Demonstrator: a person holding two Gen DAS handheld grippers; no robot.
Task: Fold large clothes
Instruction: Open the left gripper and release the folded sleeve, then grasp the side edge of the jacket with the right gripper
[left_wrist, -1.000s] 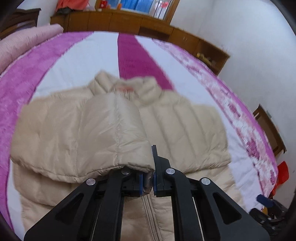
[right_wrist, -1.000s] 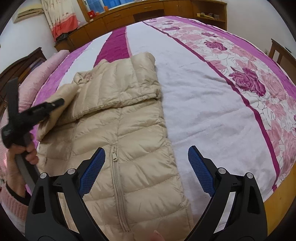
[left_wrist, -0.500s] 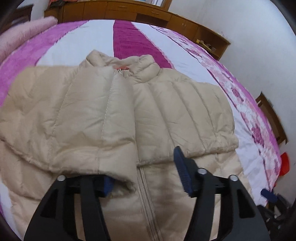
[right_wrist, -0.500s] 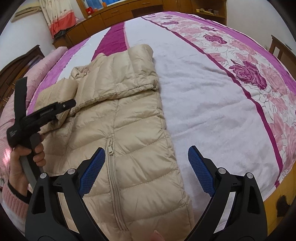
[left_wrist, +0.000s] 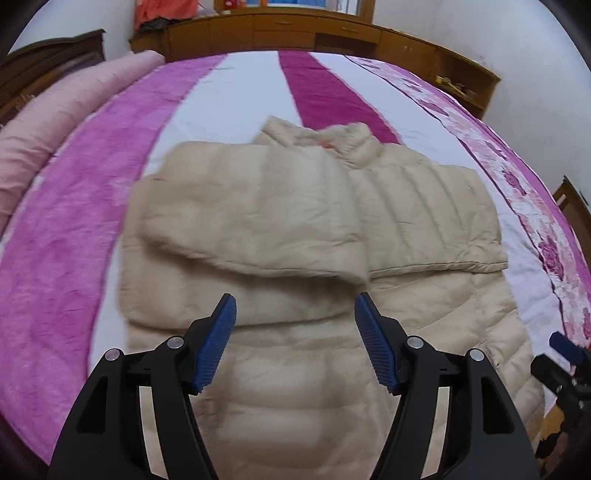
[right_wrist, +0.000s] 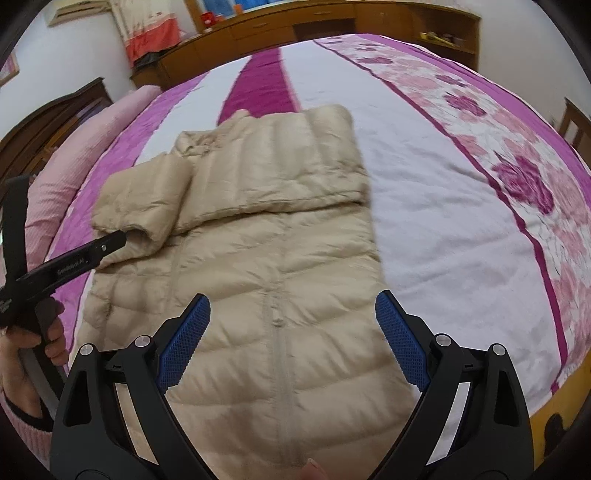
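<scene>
A beige quilted down jacket (left_wrist: 295, 362) lies front up on the bed, zipper (right_wrist: 275, 317) closed, collar far from me. Both sleeves are folded across the chest: the left sleeve (left_wrist: 240, 221) lies on top, and its cuff reaches the middle. My left gripper (left_wrist: 294, 299) hovers just short of that sleeve's edge, its jaws opening, with nothing between them. In the right wrist view the left gripper (right_wrist: 118, 240) sits beside the cuff. My right gripper (right_wrist: 292, 298) is wide open above the zipper and holds nothing.
The bedspread (left_wrist: 74, 229) has pink, white and magenta stripes, with a rose border (right_wrist: 517, 177) on the right. A rolled pink quilt (left_wrist: 55, 114) lies along the left side. Wooden cabinets (left_wrist: 295, 29) line the far wall. A person's hand (right_wrist: 22, 354) grips the left tool.
My left gripper let go of the sleeve cuff, opened and drew back. The sleeve now rests across the jacket's chest. The right gripper stayed open and shifted slightly.
</scene>
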